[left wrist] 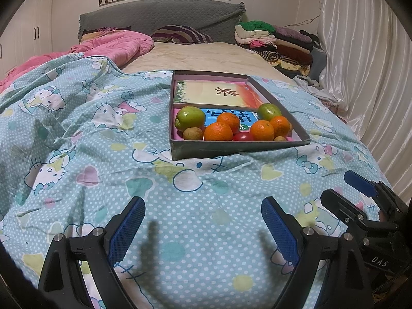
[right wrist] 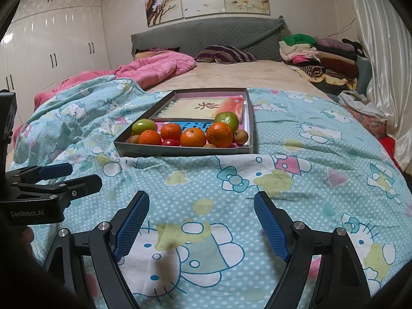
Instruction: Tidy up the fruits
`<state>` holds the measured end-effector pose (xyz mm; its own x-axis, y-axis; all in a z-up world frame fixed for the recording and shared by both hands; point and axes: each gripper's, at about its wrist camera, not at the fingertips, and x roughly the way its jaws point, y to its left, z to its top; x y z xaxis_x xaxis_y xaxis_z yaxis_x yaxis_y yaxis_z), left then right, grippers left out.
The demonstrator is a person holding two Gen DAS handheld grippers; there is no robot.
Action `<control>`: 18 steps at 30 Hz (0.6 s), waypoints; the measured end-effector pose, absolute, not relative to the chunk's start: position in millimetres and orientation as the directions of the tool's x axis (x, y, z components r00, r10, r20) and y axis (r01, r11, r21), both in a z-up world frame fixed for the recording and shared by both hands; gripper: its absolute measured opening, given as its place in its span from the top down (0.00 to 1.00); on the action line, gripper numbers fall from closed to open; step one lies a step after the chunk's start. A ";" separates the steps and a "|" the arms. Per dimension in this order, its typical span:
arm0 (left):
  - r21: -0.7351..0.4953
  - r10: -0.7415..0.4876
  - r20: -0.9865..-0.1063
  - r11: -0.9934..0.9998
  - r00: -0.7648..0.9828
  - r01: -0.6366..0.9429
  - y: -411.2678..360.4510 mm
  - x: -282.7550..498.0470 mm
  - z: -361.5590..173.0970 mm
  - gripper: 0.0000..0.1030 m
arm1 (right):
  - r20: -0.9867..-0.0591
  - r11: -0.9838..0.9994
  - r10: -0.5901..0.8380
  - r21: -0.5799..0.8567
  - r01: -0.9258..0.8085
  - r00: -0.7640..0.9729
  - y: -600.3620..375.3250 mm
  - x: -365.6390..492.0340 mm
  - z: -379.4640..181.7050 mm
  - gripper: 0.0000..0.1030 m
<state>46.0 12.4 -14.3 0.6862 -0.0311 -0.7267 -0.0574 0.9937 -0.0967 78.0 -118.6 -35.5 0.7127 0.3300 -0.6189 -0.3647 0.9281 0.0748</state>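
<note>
shallow grey cardboard box tray (left wrist: 239,147) sits on the pale blue dotted cartoon-cat quilt (left wrist: 103,180), centre of the left wrist view, slightly right. same tray (right wrist: 180,150) sits at centre in the right wrist view, a little left.

fruit all bunched at the tray's near end. four round orange mandarins: front-left one (left wrist: 218,131), one behind it (left wrist: 228,120), two to the right (left wrist: 262,130) and (left wrist: 280,125). two green apple-like fruits, one at the left (left wrist: 190,117), one at the right rear (left wrist: 269,111). small red tomato-like fruit (left wrist: 243,136) wedged against the near wall between mandarins. small brown round fruit (left wrist: 193,133) at the near left corner, a smaller brown one (left wrist: 280,138) near the right. fruits touch one another in a loose cluster.

far half of the tray holds a flat cream and orange printed card box (left wrist: 219,93); a blue printed packet (left wrist: 226,117) lies under the fruit.

left gripper (left wrist: 203,228) at the bottom of its view, blue textured pads spread wide, nothing between them, quilt below. well short of the tray.

right gripper (right wrist: 201,225) likewise low in its frame, jaws wide apart, empty, over the quilt, short of the tray.

each tool shows at the other's frame edge.

pink rumpled comforter (left wrist: 116,47) upper left; stack of folded clothes (left wrist: 270,38) upper right; grey quilted headboard (left wrist: 159,15) at top.
</note>
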 end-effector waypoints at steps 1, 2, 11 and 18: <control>-0.097 -0.032 -0.727 0.994 0.686 -0.056 12.2 46.5 -14.4 0.11 | -0.619 0.928 0.330 0.074 -0.365 0.713 -118.6 77.9 -35.9 0.18; -0.096 -0.031 -0.727 0.994 0.686 -0.057 12.3 46.6 -14.6 0.11 | -0.620 0.928 0.330 0.074 -0.365 0.712 -118.6 78.0 -36.0 0.18; -0.096 -0.031 -0.729 0.994 0.683 -0.057 12.1 46.6 -15.2 0.11 | -0.623 0.928 0.328 0.073 -0.364 0.711 -118.6 78.8 -37.7 0.18; -0.096 -0.029 -0.733 0.994 0.680 -0.061 12.4 46.5 -16.5 0.11 | -0.629 0.930 0.321 0.070 -0.360 0.708 -118.4 80.6 -39.4 0.18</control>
<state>46.5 12.4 -16.5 0.6797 -0.0287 -0.7329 -0.0613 0.9935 -0.0958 80.6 -118.4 -39.4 0.7078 0.3214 -0.6291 -0.3604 0.9302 0.0697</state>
